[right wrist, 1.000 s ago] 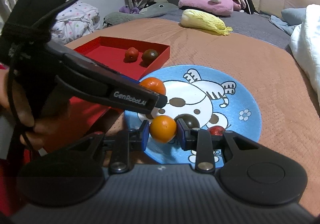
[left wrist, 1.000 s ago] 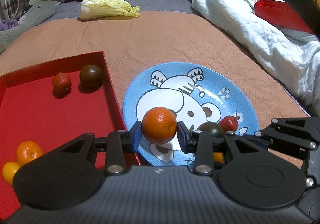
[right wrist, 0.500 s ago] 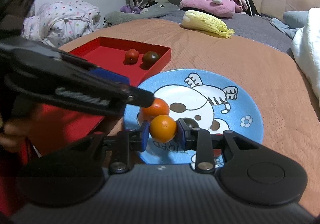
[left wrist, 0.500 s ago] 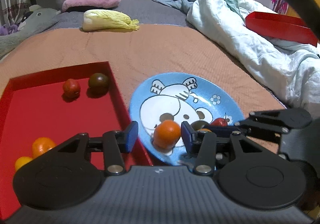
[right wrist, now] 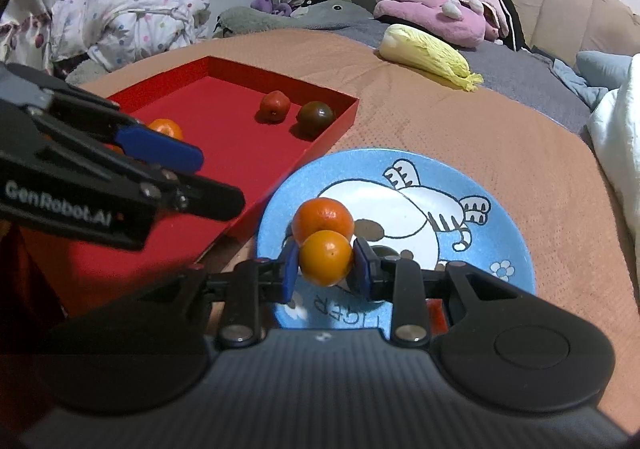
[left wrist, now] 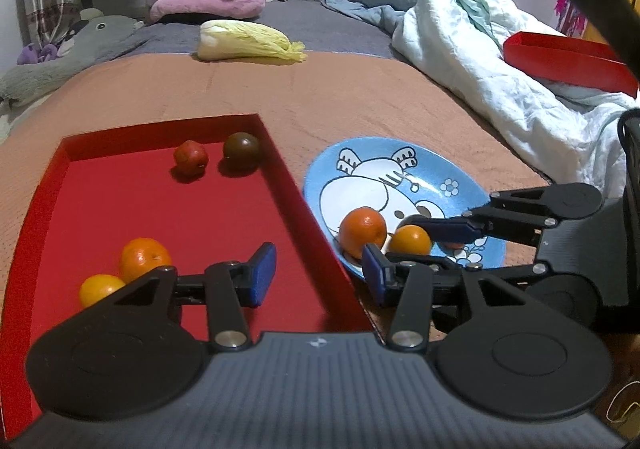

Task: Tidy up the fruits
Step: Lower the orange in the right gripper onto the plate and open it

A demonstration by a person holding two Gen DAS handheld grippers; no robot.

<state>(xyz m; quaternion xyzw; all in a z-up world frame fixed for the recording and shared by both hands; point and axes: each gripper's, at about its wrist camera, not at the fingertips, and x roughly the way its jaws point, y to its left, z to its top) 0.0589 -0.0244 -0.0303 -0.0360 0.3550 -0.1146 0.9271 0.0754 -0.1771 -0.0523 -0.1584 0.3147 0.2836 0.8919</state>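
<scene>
Four fruits are lying in the red tray (left wrist: 168, 205) in the left wrist view: two oranges at its near left, a red fruit and a dark fruit at its far end. The left claw (left wrist: 316, 275) is standing apart and empty over the tray's right wall. On the blue plate (left wrist: 472, 205) beside the tray, one orange (left wrist: 363, 231) is sitting free, touching a smaller orange (left wrist: 411, 240) that the right claw (left wrist: 416, 249) is gripping.

In the right wrist view, the right claw (right wrist: 325, 269) is clamped on the smaller orange (right wrist: 326, 257) just above the plate (right wrist: 516, 249), with the free orange (right wrist: 322, 217) right behind it. The step in hand is probably sorting fruit between plate and tray; which way, I cannot tell. The next move is calling for the right claw either to carry its orange clear of its neighbour or to set it down.
</scene>
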